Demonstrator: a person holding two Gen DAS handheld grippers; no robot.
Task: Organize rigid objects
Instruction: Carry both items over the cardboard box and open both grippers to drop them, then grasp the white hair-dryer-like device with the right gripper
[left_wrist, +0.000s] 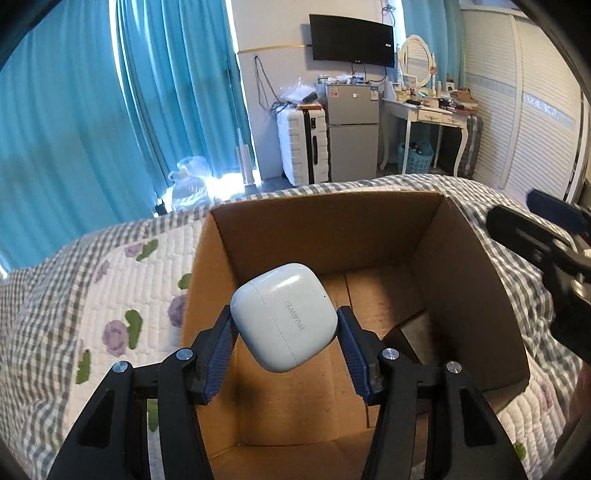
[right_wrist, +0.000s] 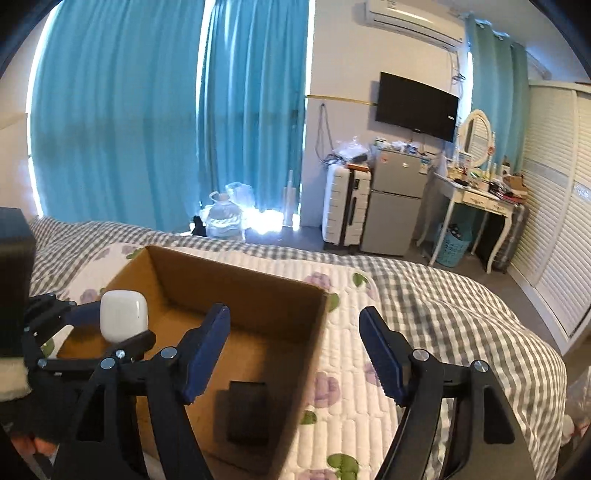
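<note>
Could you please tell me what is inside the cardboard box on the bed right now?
A flat black object lies on the floor of the cardboard box. The white earbud case hangs above the opening, between the left gripper pads. The near corners are hidden behind the grippers.

Box (right_wrist: 236, 295) on bed (right_wrist: 424, 314), earbud case (left_wrist: 284, 317) above box

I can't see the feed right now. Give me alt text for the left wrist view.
The left gripper holds a white Huawei earbud case between its blue pads, above an open cardboard box that sits on a floral, gingham-edged quilt. A dark flat object lies on the box floor; the right gripper enters at the right edge.
</note>
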